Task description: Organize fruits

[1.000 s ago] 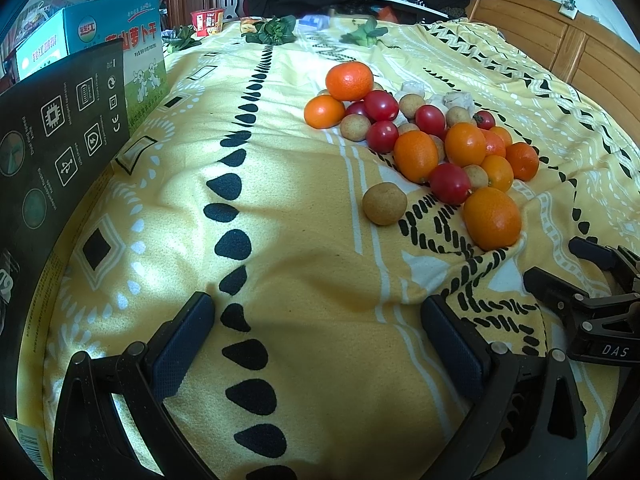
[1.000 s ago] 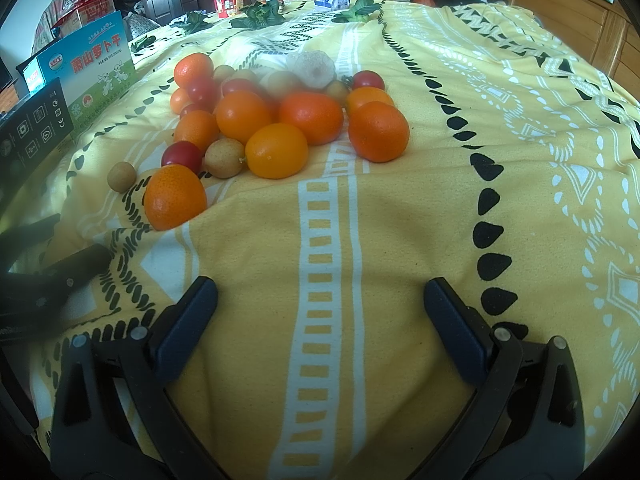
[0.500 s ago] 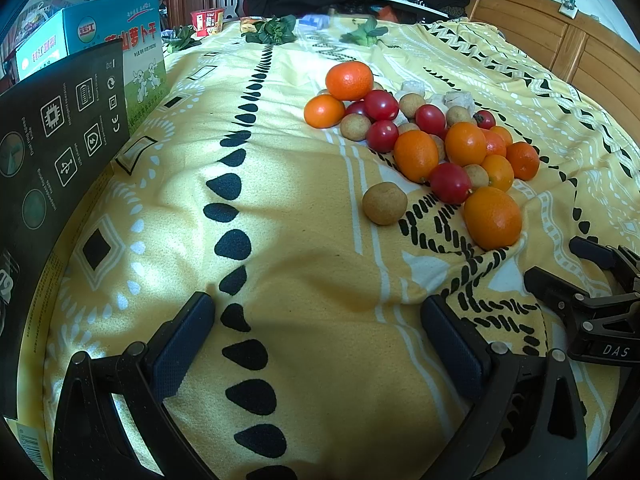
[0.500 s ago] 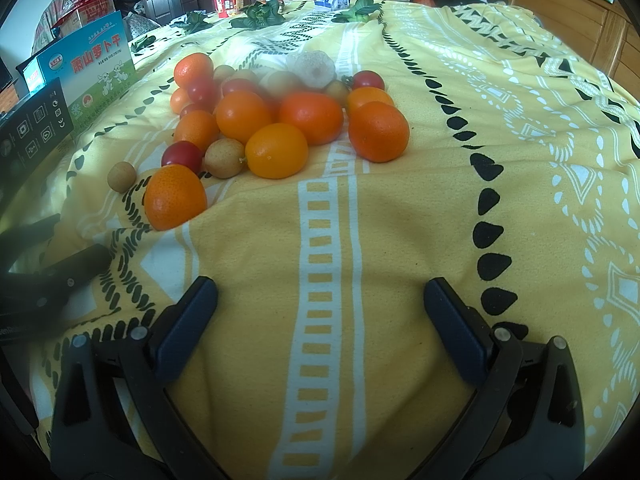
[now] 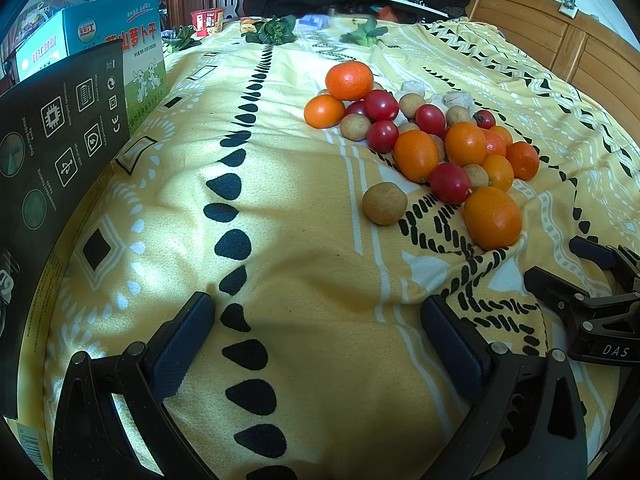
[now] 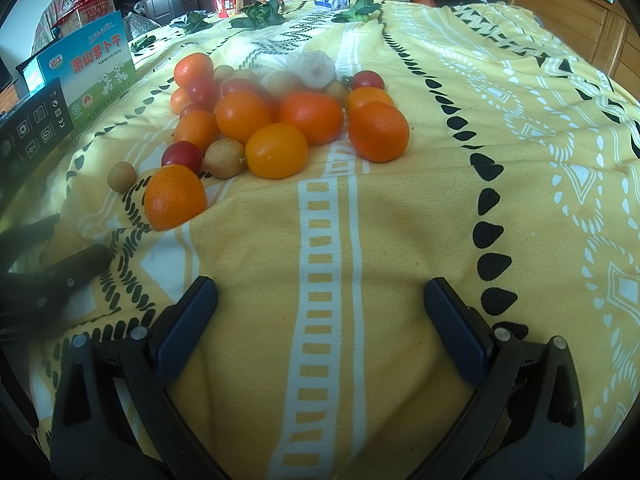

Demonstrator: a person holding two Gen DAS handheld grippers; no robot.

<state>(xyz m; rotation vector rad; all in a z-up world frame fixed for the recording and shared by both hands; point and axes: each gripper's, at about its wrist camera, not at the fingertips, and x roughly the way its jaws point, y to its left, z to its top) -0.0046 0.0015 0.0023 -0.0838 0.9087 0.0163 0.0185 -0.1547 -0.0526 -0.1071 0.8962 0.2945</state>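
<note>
A pile of mixed fruit lies on a yellow patterned bedspread [image 5: 304, 264]: oranges [image 5: 493, 218], red cherry tomatoes [image 5: 450, 183] and small tan round fruits [image 5: 384, 203]. The same pile shows in the right wrist view, with an orange [image 6: 175, 197] nearest and a tan fruit [image 6: 122, 176] off to its left. My left gripper [image 5: 316, 328] is open and empty, low over the cloth, short of the pile. My right gripper [image 6: 320, 308] is open and empty, also short of the pile. The right gripper also shows in the left wrist view [image 5: 592, 280].
A black box [image 5: 52, 152] and a blue printed carton [image 5: 100, 44] stand along the left edge of the bed. Green leafy vegetables [image 5: 276, 30] and a red cup [image 5: 206, 22] lie at the far end. A wooden bed frame [image 5: 592, 60] runs along the right.
</note>
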